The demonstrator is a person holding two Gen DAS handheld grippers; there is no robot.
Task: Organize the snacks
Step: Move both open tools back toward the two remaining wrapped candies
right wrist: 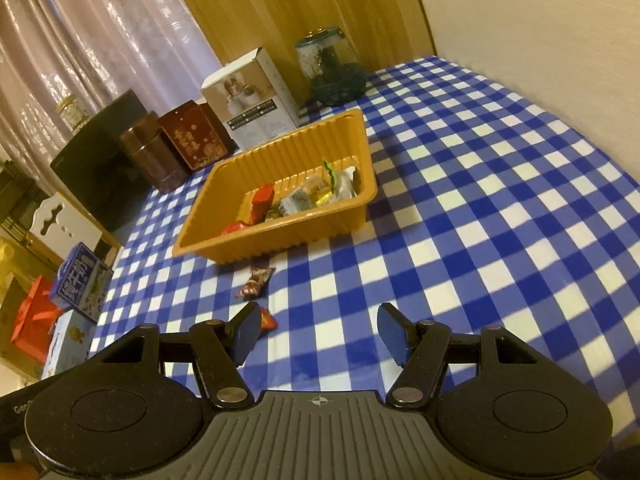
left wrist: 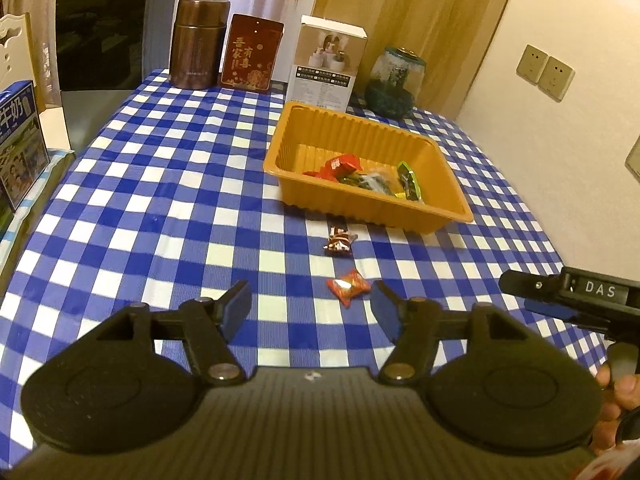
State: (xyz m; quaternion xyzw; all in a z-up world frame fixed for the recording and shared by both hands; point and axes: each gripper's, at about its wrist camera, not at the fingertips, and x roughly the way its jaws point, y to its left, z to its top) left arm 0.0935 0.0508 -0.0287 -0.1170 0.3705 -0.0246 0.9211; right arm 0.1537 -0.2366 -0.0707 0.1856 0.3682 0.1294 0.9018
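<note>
Now orange ribbed tray [left wrist: 362, 128] holding wrapped snacks [left wrist: 368, 178], red candy [left wrist: 348, 286] outside

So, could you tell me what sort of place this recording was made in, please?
Most likely a home dining room. A blue-and-white checked tablecloth covers the table, a pale sheer curtain hangs behind it, and household things such as a brown metal canister stand along the far edge, near an orange plastic snack tray.

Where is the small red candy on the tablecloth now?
In the left wrist view, the red candy lies just ahead of the open left gripper, nearer than the brown candy and orange tray.
</note>
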